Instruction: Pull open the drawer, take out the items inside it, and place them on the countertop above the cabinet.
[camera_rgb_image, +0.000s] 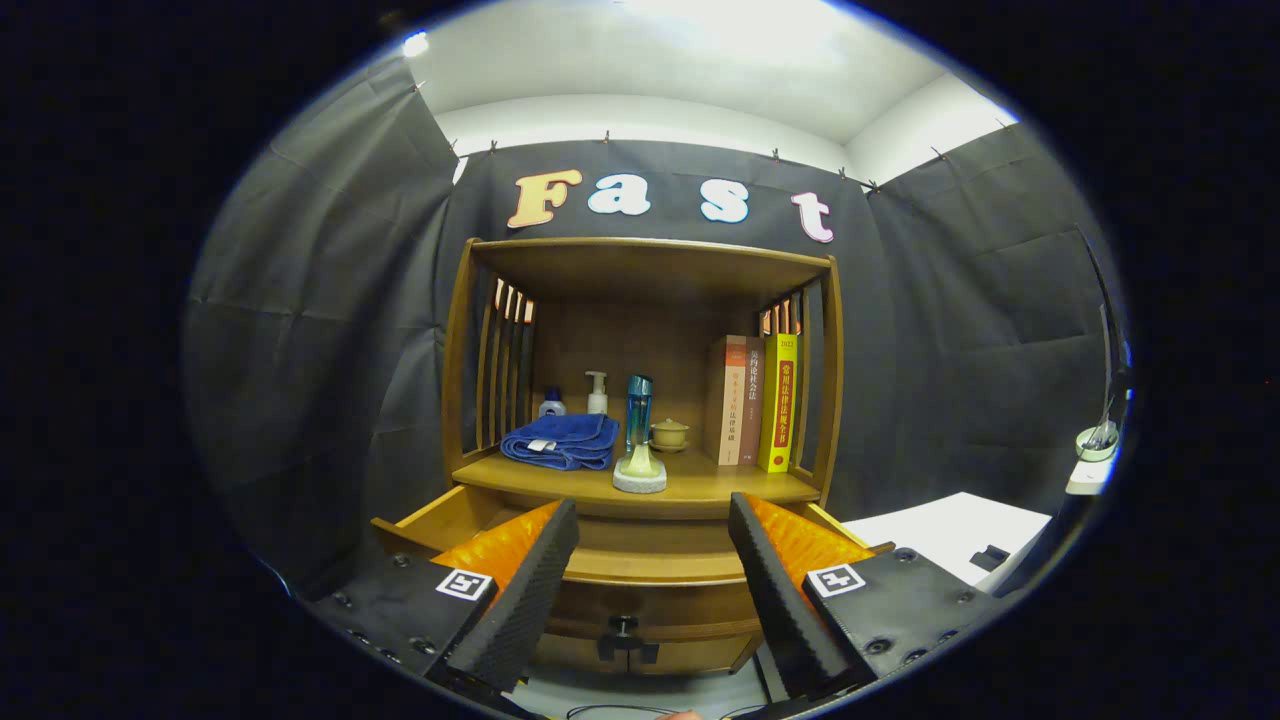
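The drawer (640, 560) stands pulled out from the wooden cabinet (645, 400), its front panel running crosswise between and just below the fingertips, its long axis left to right. Its open top faces the gripper (650, 575), but from here I cannot see what lies inside: the front rail and the fingers (520, 590) hide the floor of it. The drawer is plain honey-coloured wood with a dark knob (623, 630) at the middle of its front, lower down. The fingers are spread wide and hold nothing, one to either side of the drawer's middle. My guess is the next move is a reach forward and down over the front rail. Beyond, on the countertop (700, 487), a pale bottle-like thing on a round base (640, 470) sits near the front edge, a folded blue towel (562, 440) toward the left, books (760, 400) at the right corner.
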